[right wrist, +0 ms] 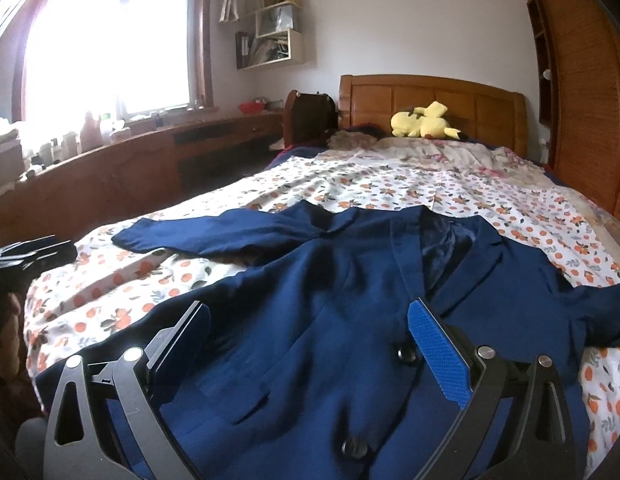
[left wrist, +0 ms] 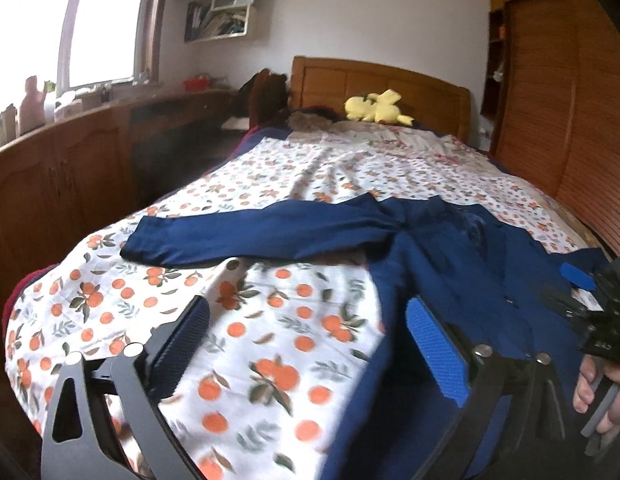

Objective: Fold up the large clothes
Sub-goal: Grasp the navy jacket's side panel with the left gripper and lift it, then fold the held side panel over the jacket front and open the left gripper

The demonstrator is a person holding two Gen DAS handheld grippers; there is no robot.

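Navy jacket (right wrist: 330, 300) flat on orange-print bedspread (left wrist: 270, 344), no legible labels, both grippers' jaws spread, empty.

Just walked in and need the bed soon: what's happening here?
A person holds a two-finger gripper in each hand over a navy jacket spread flat, front up, on the orange-print bedspread. The left gripper and right gripper are both open and grip nothing. One sleeve lies stretched out sideways; no fold shows yet.

Navy jacket (right wrist: 330, 320) flat on bed, front up, apparently buttoned, left sleeve outstretched.
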